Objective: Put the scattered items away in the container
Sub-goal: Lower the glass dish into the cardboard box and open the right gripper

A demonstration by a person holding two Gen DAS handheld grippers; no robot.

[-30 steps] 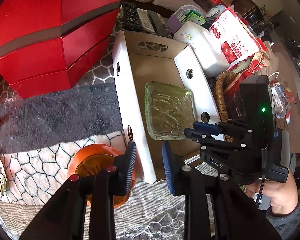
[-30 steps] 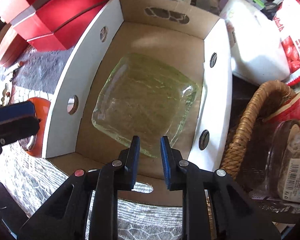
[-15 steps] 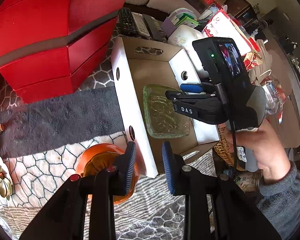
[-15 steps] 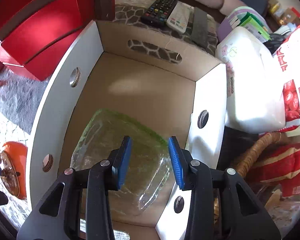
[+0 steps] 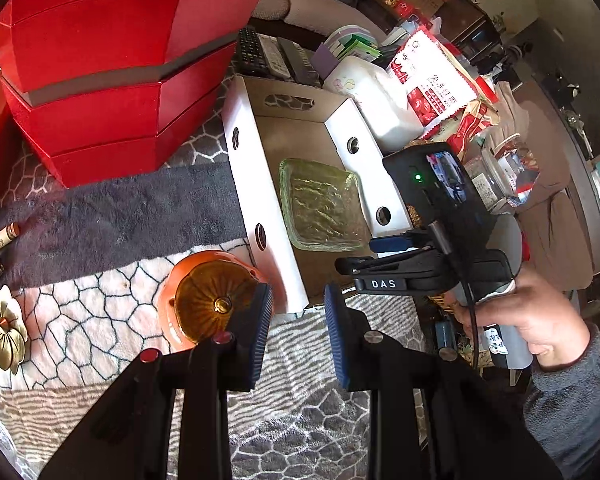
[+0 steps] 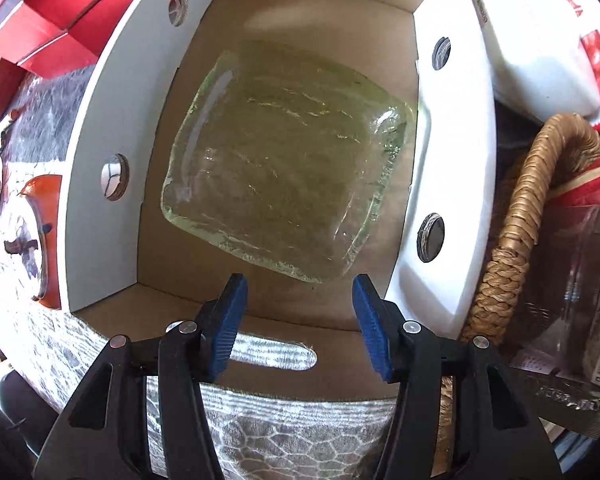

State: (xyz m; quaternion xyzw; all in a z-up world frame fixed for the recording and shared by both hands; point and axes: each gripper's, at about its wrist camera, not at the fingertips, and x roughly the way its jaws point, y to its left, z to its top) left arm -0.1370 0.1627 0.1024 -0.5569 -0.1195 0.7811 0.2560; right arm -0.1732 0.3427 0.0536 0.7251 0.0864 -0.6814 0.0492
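A square green glass dish (image 6: 288, 160) lies flat on the floor of the open cardboard box (image 6: 100, 152). My right gripper (image 6: 298, 292) points down over the box's near end; its jaws are opening and hold nothing. In the left wrist view the dish (image 5: 320, 204) sits in the box (image 5: 260, 184), and the right gripper (image 5: 364, 254) hovers at its near right corner. An orange lidded bowl (image 5: 208, 300) rests on the patterned cloth left of the box. My left gripper (image 5: 298, 312) stands open just right of the bowl, above the cloth, nothing between its pads.
Large red gift boxes (image 5: 112, 60) stand to the left, with remotes (image 5: 260, 56) behind the cardboard box. A white pack (image 5: 380, 96), a wicker basket (image 6: 520, 220) and jars crowd the right side. A gold flower-shaped piece (image 5: 0, 328) lies at the far left. A hand (image 5: 540, 320) holds the right gripper.
The right gripper's jaws have widened and let go of the glass dish, which now lies flat in the box. The right gripper drew back to the box's near end. The left gripper pulled back slightly.
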